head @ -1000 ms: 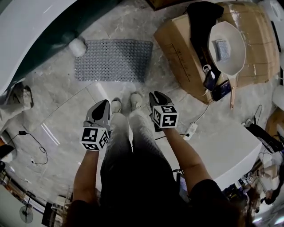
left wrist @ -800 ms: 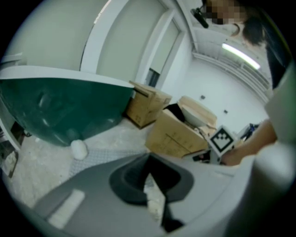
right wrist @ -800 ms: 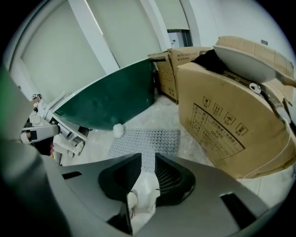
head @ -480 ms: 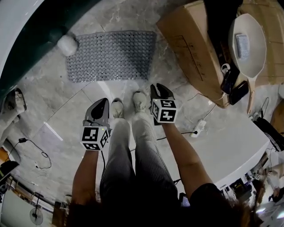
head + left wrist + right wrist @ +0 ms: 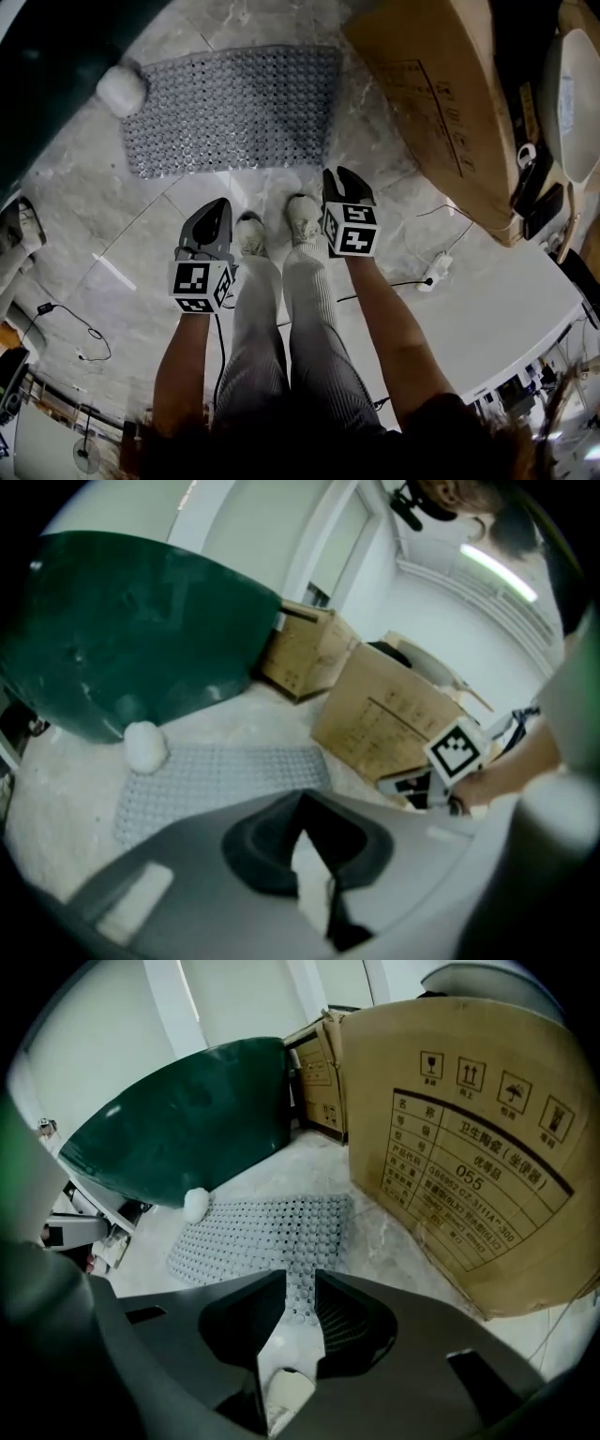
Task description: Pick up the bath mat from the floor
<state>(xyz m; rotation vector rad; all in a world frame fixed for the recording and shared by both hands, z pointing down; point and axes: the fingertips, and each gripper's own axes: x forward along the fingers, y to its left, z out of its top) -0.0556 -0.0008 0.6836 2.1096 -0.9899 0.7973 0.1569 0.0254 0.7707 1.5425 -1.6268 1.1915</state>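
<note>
On pale marble floor, grey perforated rubber bath mat lying flat between dark green tub and brown cardboard box, just ahead of person's white shoes. Left gripper hanging beside left shoe, short of mat, jaws pinching together, empty. Right gripper pointing down near mat's near right corner, jaws standing apart, nothing between.

Both hands are lower now: the left gripper and right gripper have come down toward the floor, and the right tip is almost at the near edge of the bath mat. My head view sank too. The mat looks bigger, the white ball has drifted left, the cardboard box has slid right, and the basin is mostly cut off.
</note>
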